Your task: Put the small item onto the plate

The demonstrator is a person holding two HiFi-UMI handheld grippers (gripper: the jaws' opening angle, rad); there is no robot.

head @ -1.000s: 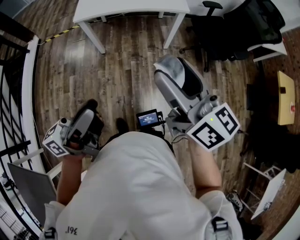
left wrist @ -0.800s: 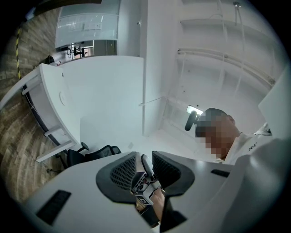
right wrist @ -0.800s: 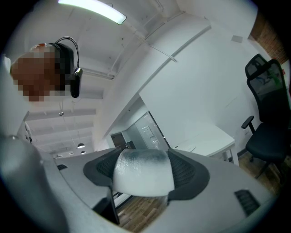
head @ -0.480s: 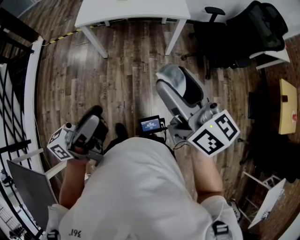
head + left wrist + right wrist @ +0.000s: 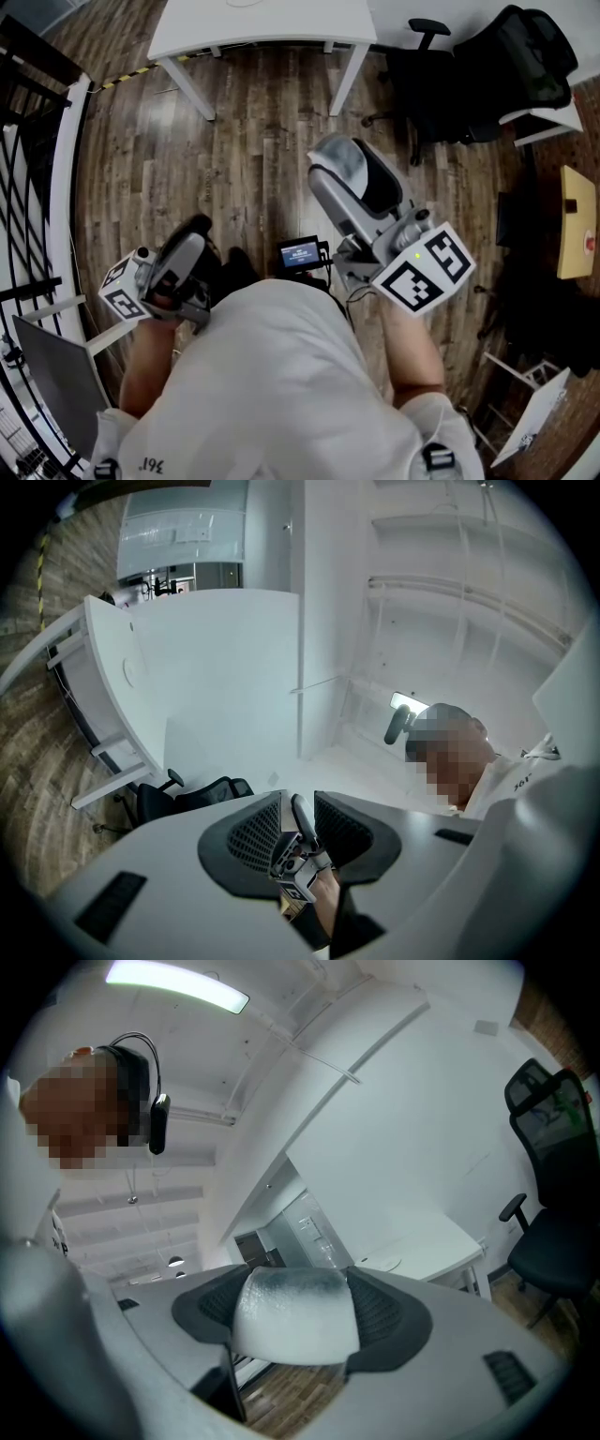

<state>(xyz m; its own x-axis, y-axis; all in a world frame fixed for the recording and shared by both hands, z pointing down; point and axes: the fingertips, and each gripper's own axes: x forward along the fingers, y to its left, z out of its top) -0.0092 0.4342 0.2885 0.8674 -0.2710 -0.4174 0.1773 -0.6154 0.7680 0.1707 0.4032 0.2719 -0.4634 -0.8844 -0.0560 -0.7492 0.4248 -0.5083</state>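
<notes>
My right gripper (image 5: 339, 161) is held up at chest height above the wooden floor, shut on the small item (image 5: 295, 1314), a rounded white-grey frosted lump that fills the gap between the pads. A pale plate (image 5: 382, 1265) lies on the white table (image 5: 262, 23) well ahead of both grippers. My left gripper (image 5: 194, 234) hangs at the left beside the person's body. Its jaws stand almost together with only a narrow slit, and nothing is held between them (image 5: 298, 810). Through that slit the other gripper and a hand show.
A black office chair (image 5: 441, 75) stands right of the table. A dark railing (image 5: 28, 187) runs along the left. A small lit screen (image 5: 300, 253) sits at the person's chest. A yellow board (image 5: 574, 197) lies at the far right.
The left gripper has drifted a little right and down. The right gripper keeps its hold on the item and has hardly moved. The view has shifted slightly toward the table.
</notes>
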